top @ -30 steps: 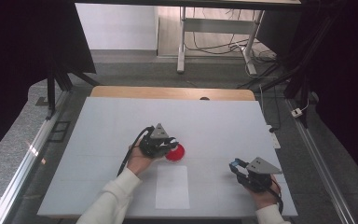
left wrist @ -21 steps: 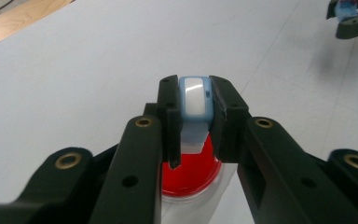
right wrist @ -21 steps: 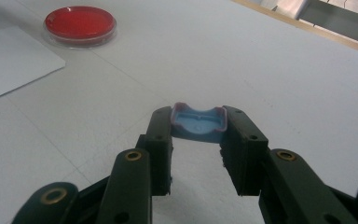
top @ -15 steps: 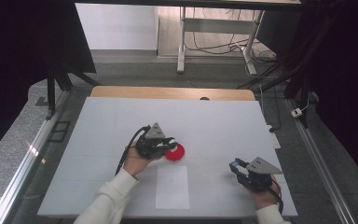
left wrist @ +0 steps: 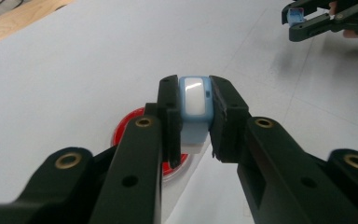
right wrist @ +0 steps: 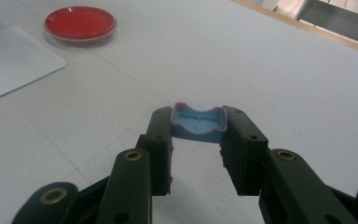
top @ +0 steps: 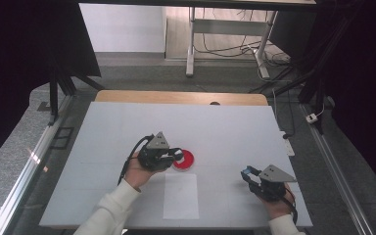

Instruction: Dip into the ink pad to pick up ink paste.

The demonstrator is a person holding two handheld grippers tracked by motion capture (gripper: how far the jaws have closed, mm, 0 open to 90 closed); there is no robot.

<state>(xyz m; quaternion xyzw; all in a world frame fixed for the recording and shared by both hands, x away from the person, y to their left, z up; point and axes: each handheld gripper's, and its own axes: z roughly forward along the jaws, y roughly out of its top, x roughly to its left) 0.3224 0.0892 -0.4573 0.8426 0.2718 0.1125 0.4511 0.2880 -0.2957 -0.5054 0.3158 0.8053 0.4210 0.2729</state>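
Left gripper [left wrist: 196,112] clamps pale-blue white-faced plastic block [left wrist: 195,100] above red round petri dish [top: 184,159] mid-table. Right gripper [right wrist: 198,126] clenches small blue plastic cap [right wrist: 198,123], parked near table edge. Step: applying block to dish, probably; next needs steady lowering.

- I can read no text, label, brand, number or sign anywhere on my feeds.
- The white sheet of paper [top: 181,196] on the tabletop [top: 225,127] looks blank to me.
- The red dish [right wrist: 80,25] carries no marking that I can make out.
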